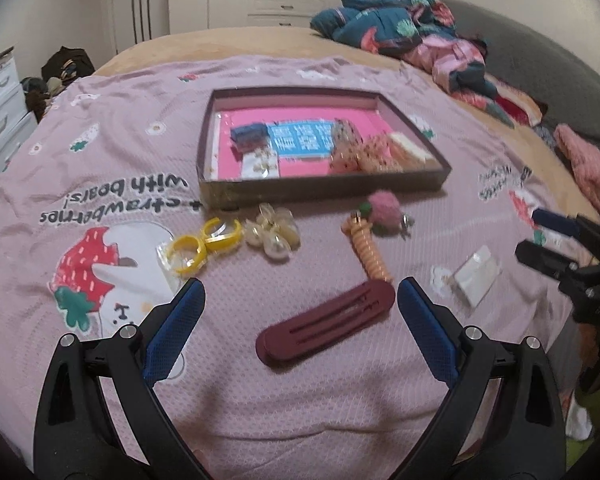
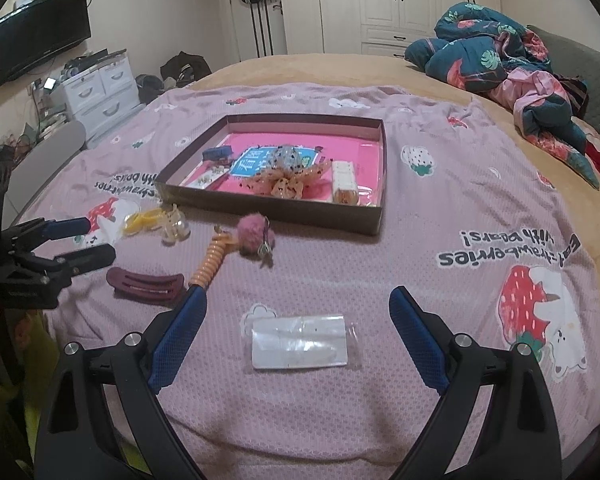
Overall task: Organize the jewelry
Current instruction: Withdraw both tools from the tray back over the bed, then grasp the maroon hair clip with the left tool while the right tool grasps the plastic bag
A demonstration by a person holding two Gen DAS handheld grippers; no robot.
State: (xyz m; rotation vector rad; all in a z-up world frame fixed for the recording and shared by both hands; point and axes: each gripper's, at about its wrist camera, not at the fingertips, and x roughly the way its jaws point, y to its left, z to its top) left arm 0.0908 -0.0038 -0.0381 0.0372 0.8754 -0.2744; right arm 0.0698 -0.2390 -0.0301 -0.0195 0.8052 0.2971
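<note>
Two grippers: our left gripper (image 1: 300,300) and right gripper (image 2: 296,308) both hang over the pink bedspread (image 1: 300,400) with jaws spread wide, holding nothing.
Hair clip: the maroon hair clip (image 1: 326,322) lies flat between our left fingers, nearest of all; we judge it stiff, light plastic, best pinched across its narrow width near the middle.
Packet: the clear packet (image 2: 300,342) with a white card sits between our right fingers; thin, glossy and likely slippery, so we would take it by an edge.
Spiral tie: the orange spiral tie (image 1: 370,252) lies just beyond the clip; springy, it should give under a squeeze.
Pom-pom: the pink pom-pom charm (image 1: 384,208) touches the tie's far end; soft, grip the fluff.
Pearls: the pearl cluster (image 1: 272,232) looks fragile and rounded, liable to slip.
Rings: two yellow rings (image 1: 204,244) rest beside it, rigid, small.
Tray: the dark-walled tray (image 1: 324,190) sits farthest, already holding several pieces on its pink floor.
</note>
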